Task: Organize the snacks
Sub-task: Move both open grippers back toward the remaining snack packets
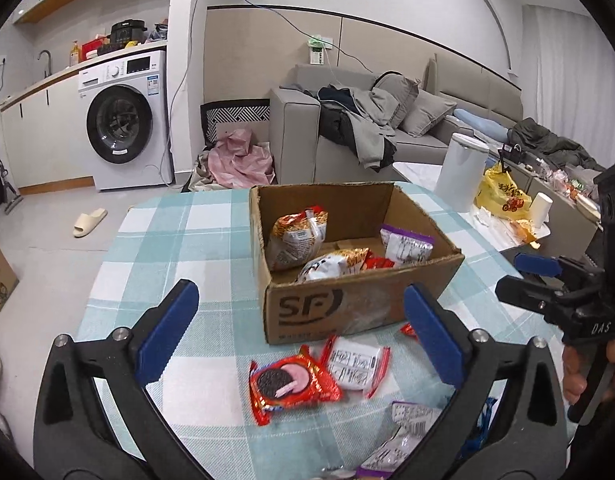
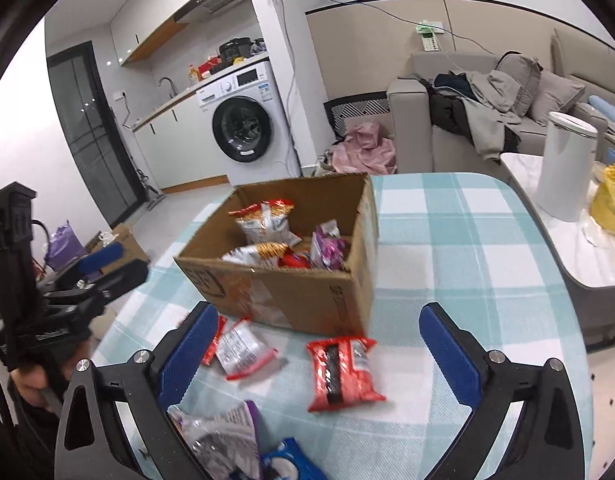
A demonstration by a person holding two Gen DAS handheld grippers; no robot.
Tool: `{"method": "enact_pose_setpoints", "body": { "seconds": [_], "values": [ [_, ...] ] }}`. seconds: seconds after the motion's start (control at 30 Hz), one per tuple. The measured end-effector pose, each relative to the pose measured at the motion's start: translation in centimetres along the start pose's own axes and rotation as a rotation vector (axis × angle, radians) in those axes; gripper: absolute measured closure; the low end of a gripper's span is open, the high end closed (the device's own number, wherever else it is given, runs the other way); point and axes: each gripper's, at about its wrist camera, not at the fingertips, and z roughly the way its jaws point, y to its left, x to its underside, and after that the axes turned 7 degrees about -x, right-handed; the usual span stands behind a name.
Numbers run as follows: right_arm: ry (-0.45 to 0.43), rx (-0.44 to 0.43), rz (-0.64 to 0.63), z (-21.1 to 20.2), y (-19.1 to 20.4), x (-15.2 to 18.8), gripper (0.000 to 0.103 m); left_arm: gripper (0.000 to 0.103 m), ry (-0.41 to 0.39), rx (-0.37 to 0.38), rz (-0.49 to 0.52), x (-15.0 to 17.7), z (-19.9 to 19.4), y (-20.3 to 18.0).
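Snacks are split around the cardboard box (image 1: 359,280) on the checked tablecloth (image 1: 155,248). Several packets (image 1: 297,238) are seen inside the box. Just in front of it, a red cookie packet (image 1: 293,384) and a white-and-red packet (image 1: 357,364) are left lying. The left gripper (image 1: 303,336) and right gripper (image 2: 313,350) are both spread wide, with nothing gripped, above the loose packets.
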Motion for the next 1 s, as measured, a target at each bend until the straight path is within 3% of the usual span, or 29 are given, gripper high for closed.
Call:
{"method": "enact_pose_setpoints", "body": {
  "seconds": [0.27,1.0],
  "values": [
    [0.05,0.002,0.009,0.6,-0.5,1.2,0.001,0.001,0.046,-0.023,-0.005,2.4,-0.2,1.3],
    [0.172,-0.019,0.013,4.9,-1.5,3.3,0.002,0.001,0.239,-0.048,0.008,5.2,7.3,1.5]
  ]
}}
